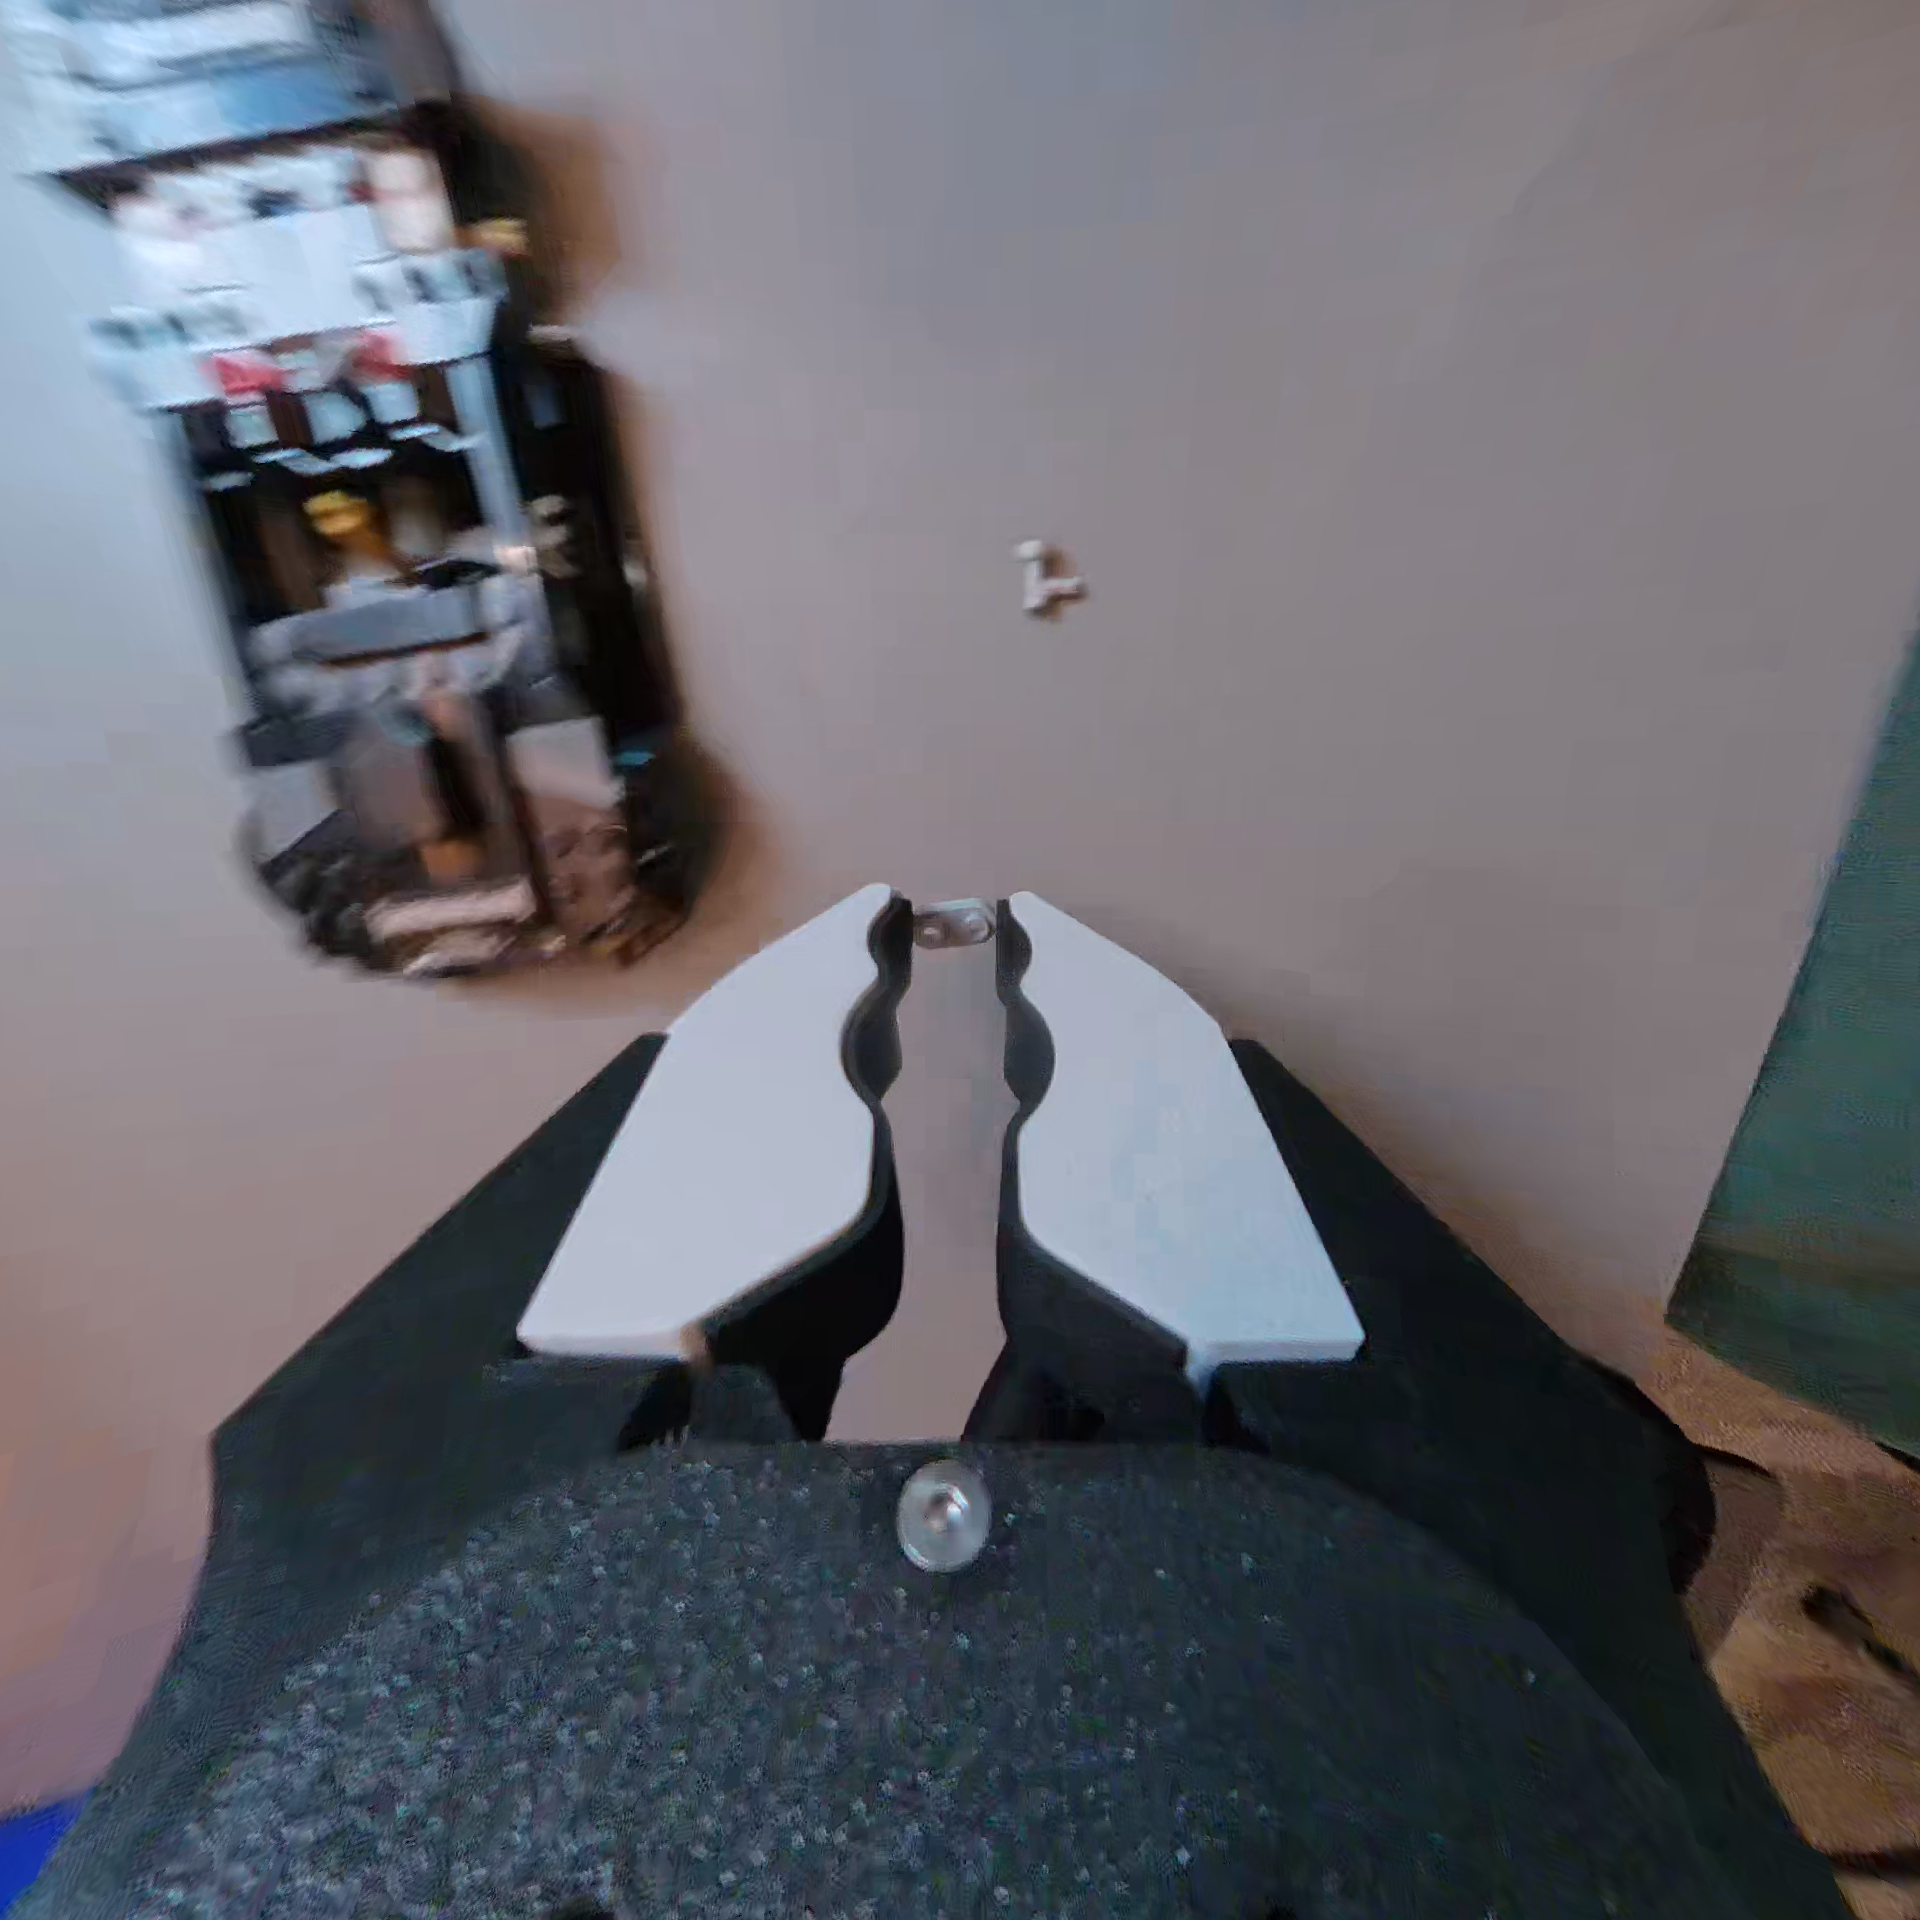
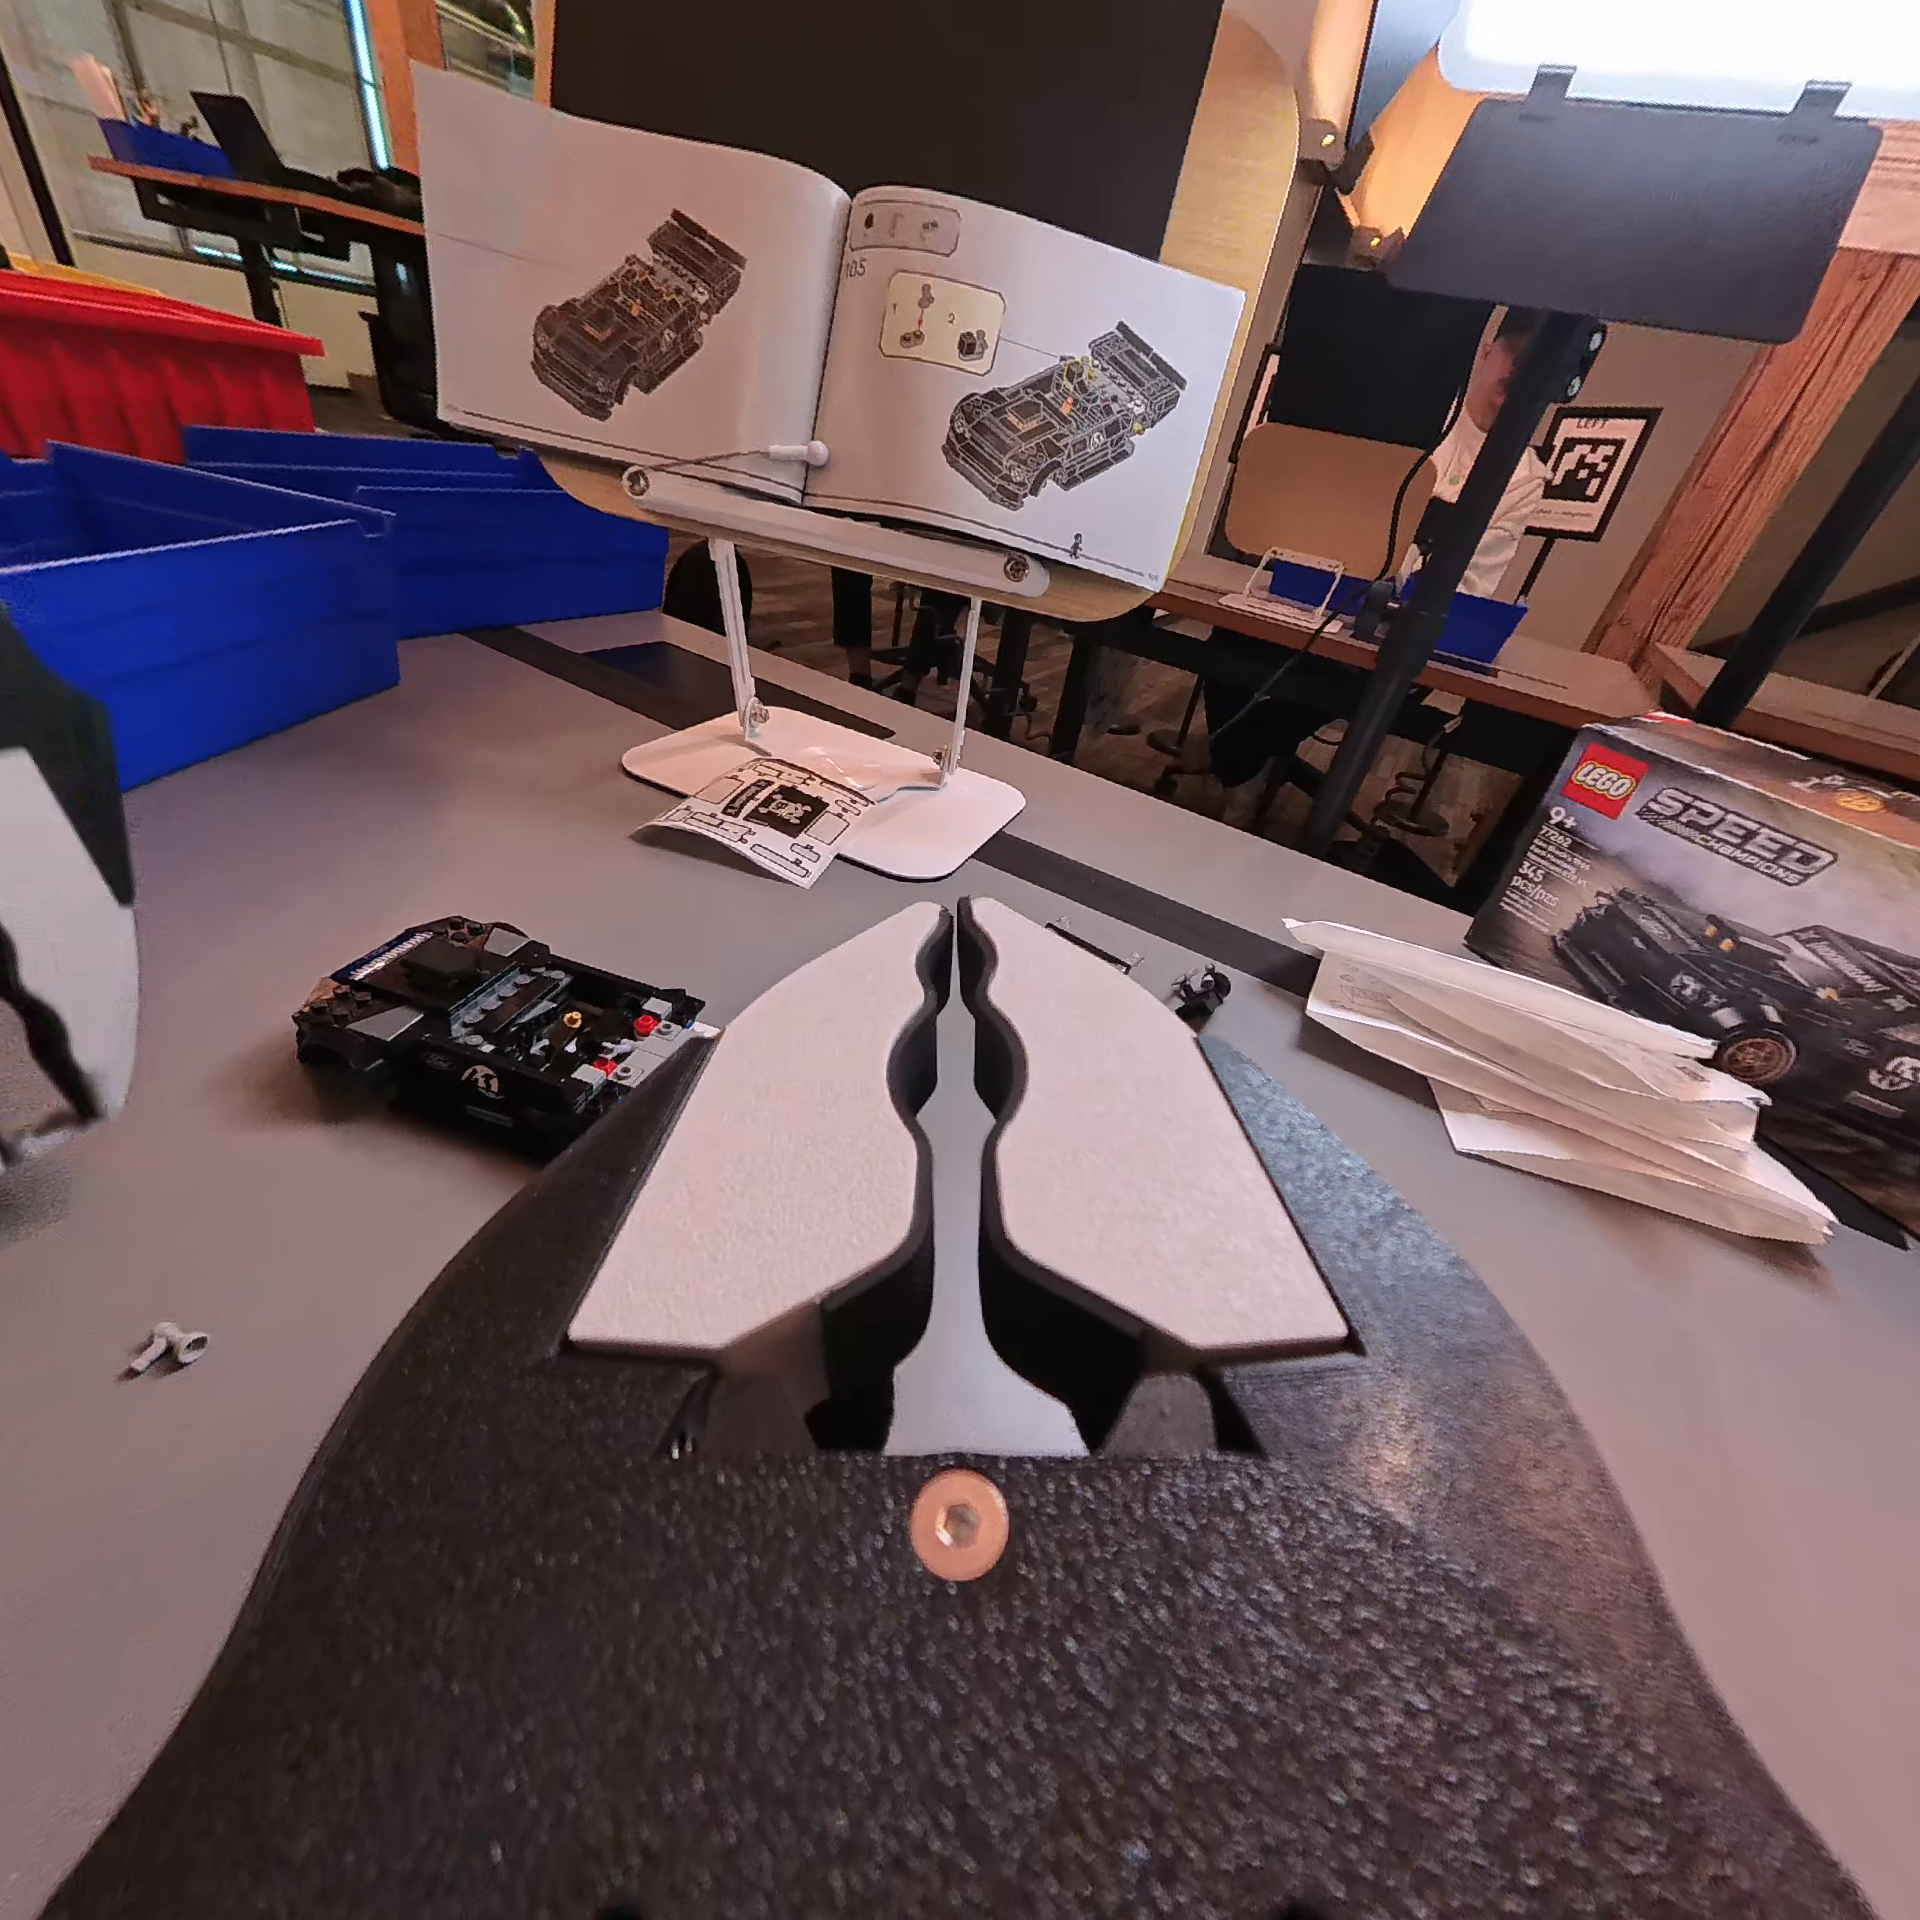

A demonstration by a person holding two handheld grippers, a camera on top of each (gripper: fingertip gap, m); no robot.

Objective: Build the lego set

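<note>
Our left gripper (image 1: 954,925) pinches a small grey piece (image 1: 951,923) at its fingertips, above the table (image 1: 1351,416); the half-built car (image 1: 416,582) lies left. Our right gripper (image 2: 956,925) sits closed, empty. We should keep the squeeze steady and line up squarely before pressing.

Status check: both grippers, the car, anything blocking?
Left gripper shut on small grey flat piece. Right gripper shut, empty. Part-built black brick car on grey table, untouched. Nothing blocking it.
</note>
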